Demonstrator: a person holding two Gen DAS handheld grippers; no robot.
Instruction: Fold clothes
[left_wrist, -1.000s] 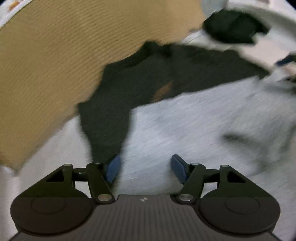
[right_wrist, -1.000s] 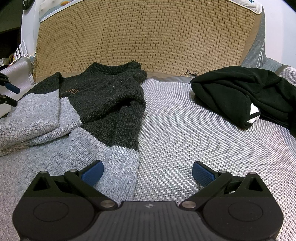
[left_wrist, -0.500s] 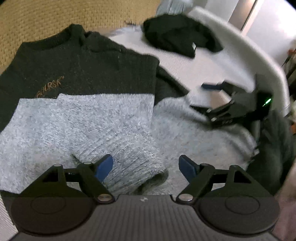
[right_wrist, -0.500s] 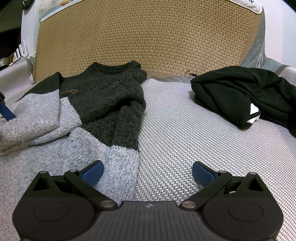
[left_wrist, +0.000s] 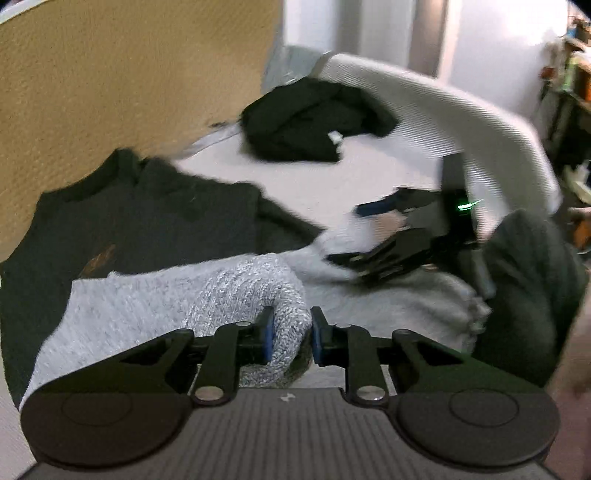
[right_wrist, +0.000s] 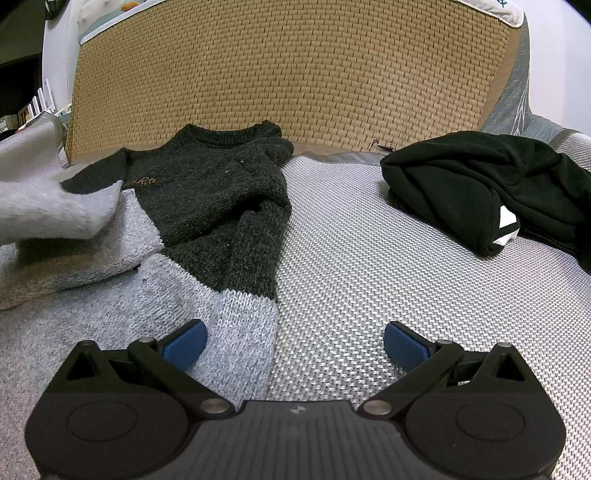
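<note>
Meanwhile the left gripper (left_wrist: 289, 338) has just clamped the sweater (right_wrist: 221, 192) cuff, right gripper (right_wrist: 295, 345) spread apart beside the black garment (right_wrist: 480, 184)

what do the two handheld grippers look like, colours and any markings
Both match: the left gripper and right gripper have matte black linkage arms with silver pivot pins, blue textured pads, round black side discs and a ribbed grey body with a small white logo. From the left view, the right gripper shows a green light.

A sweater (right_wrist: 207, 192) lay spread on the bed (right_wrist: 369, 258), its collar toward the headboard (right_wrist: 288, 74) behind. A bundled garment (right_wrist: 480, 192) sat well apart to its right.
</note>
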